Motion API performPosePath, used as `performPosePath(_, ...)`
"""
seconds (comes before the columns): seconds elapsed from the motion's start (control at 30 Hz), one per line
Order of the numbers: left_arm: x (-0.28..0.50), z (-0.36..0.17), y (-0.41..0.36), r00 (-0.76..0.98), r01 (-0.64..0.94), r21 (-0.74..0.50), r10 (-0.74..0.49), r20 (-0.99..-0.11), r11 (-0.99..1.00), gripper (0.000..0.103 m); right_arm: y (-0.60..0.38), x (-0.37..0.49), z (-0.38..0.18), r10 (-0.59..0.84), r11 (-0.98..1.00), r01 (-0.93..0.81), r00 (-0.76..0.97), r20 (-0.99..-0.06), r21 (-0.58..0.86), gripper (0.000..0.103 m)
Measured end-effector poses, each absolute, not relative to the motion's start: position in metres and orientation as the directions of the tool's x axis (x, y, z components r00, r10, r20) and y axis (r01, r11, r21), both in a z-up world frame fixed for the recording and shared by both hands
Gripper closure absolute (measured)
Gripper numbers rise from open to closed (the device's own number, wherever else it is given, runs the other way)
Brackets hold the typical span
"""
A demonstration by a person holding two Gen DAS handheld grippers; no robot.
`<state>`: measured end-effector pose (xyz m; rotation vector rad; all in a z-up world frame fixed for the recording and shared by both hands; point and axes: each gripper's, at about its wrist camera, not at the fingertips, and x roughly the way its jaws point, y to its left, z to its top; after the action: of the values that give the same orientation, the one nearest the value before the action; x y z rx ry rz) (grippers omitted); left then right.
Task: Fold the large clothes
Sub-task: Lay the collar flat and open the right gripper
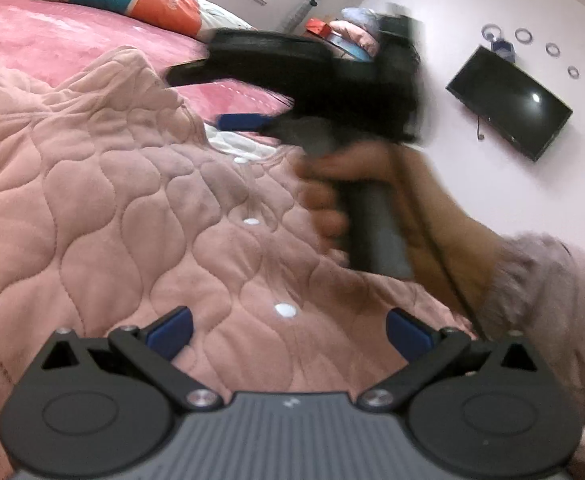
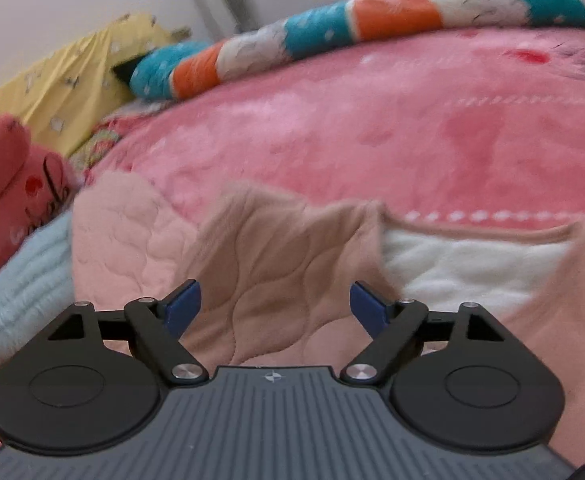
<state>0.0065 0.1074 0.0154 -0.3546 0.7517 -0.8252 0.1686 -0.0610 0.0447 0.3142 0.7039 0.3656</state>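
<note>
Left wrist view: quilted pink garment (image 1: 104,200) is spread over the pink bed cover (image 1: 52,40), filling the left and centre, white snap buttons (image 1: 284,311) in a row down its middle. Left gripper (image 1: 288,334) has its jaws wide, nothing between them, hovering above the garment near the lowest button. To the right, a hand (image 1: 332,196) grips the handle of the right gripper (image 1: 228,100), motion-blurred, over the garment's far edge. Farther right, a TV (image 1: 508,104) hangs on the wall.

Right wrist view: at the bed's left edge, a red pillow (image 2: 4,184) and a light blue blanket (image 2: 20,280). Right gripper (image 2: 275,306) is spread wide, empty, above a raised fold of the garment (image 2: 276,248). White lining (image 2: 460,268) shows to the right. A striped quilt (image 2: 332,28) lies along the bed's far edge.
</note>
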Motion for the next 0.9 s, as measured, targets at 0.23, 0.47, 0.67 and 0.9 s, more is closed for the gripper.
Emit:
performPosePath(0.23, -0.004, 0.021, 0.110, 0.482, 0.514, -0.557, -0.757, -0.442, 0.652, 0.001, -0.140, 0.077, 0.067, 0.158, 0.942, 0.054, 0.801, -0.578, 0.332, 0.000)
performPosePath(0.47, -0.033, 0.029, 0.093, 0.536, 0.565, -0.414, -0.699, -0.475, 0.714, 0.001, -0.191, 0.003, 0.024, 0.048, 0.908, 0.242, 0.749, -0.661, 0.341, 0.000)
performPosePath(0.67, -0.064, 0.030, 0.084, 0.562, 0.574, -0.326, -0.650, -0.511, 0.752, 0.001, -0.176, -0.007, 0.014, -0.007, 0.955, 0.204, 0.743, -0.670, 0.216, 0.000)
performPosePath(0.9, -0.094, 0.044, 0.091, 0.611, 0.507, -0.319, -0.595, -0.523, 0.801, 0.001, -0.172, -0.028, 0.026, -0.021, 0.962, 0.187, 0.781, -0.624, 0.201, 0.000)
